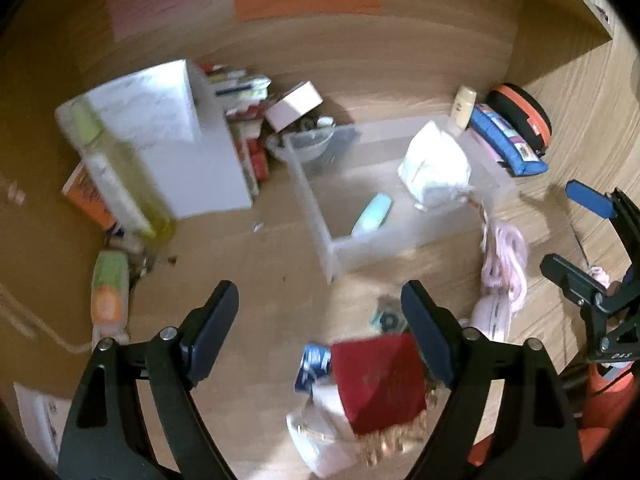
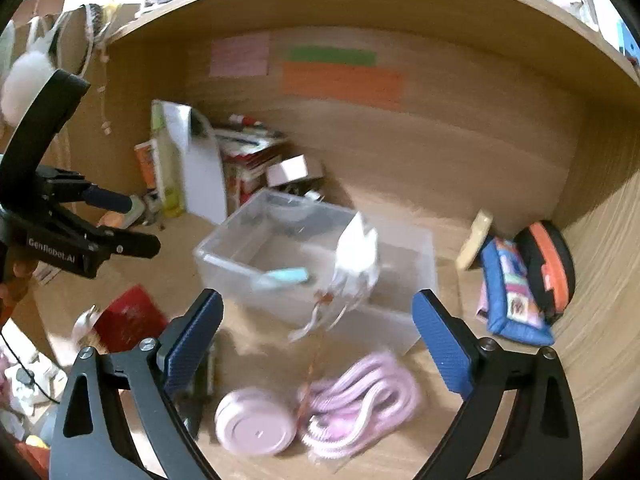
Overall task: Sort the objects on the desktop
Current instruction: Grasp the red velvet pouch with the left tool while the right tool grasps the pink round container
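Both tools are empty right now. We have the left tool [image 1: 320, 316] spread wide with nothing between its pads, hanging above the red box [image 1: 378, 384] and the crinkly packets at the bottom of the left wrist view. The right tool [image 2: 318, 336] is splayed open too, with nothing in it, sitting over the pink cable coil [image 2: 360, 404] and the round pink lid [image 2: 256, 420] low in the right wrist view.

The thing we're sorting into is the clear bin [image 2: 280, 280], middle of both views on the wooden worktop [image 2: 500, 420]. A white pouch [image 2: 356, 256] is at the bin's right side, tipped over the rim with its ribbon trailing down the front wall, though it's blurry and we can't tell if it's fully settled. A small teal item [image 2: 286, 276] lies on the bin floor.

We'd guess the bin sits in the centre so either tool can reach it. The loose stuff is still scattered around it: blue pencil case [image 2: 516, 292] and orange-black case [image 2: 548, 264] at the right, tall green bottle [image 1: 120, 176] and white box [image 1: 172, 136] on the left. The cable coil looks like the handiest next pick for the right side, but it's floppy and may snag.
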Available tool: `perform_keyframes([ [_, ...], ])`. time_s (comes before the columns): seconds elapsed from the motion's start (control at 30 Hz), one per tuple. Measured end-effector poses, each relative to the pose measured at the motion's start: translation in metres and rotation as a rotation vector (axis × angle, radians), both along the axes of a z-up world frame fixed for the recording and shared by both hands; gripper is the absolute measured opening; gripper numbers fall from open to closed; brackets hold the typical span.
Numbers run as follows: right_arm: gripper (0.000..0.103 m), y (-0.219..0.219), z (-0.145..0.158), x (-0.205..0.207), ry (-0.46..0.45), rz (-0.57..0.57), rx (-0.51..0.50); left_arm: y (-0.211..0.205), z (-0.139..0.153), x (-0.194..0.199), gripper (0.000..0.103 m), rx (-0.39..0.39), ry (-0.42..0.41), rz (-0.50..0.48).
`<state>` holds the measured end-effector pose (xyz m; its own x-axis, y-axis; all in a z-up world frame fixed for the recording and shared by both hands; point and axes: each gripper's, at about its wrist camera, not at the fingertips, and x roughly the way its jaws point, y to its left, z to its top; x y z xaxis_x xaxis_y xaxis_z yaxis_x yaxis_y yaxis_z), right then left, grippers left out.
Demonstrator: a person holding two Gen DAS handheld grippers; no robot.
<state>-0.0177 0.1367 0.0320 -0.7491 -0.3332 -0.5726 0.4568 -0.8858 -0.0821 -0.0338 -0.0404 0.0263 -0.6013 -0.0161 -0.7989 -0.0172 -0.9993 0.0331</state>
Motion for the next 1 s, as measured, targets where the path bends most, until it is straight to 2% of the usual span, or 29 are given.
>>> perform_keyframes([
  [0.23,0.095,0.000,-0.030,0.016,-0.088,0.050,-0.029,0.014,-0.031,0.034,0.084,-0.032,-0.054,0.016],
  [0.37,0.095,0.000,-0.044,0.022,-0.132,0.077,-0.035,0.022,-0.038,0.052,0.084,-0.041,-0.057,0.035],
  [0.5,0.095,0.001,-0.057,0.021,-0.188,0.107,-0.057,0.029,-0.046,0.059,0.084,-0.042,-0.073,0.041],
  [0.7,0.095,0.001,-0.080,0.012,-0.283,0.139,-0.078,0.049,-0.063,0.054,0.084,-0.097,-0.127,-0.016],
  [1.0,0.094,0.015,-0.074,0.021,-0.269,0.167,-0.119,0.063,-0.075,0.040,0.085,-0.194,-0.130,-0.044],
])
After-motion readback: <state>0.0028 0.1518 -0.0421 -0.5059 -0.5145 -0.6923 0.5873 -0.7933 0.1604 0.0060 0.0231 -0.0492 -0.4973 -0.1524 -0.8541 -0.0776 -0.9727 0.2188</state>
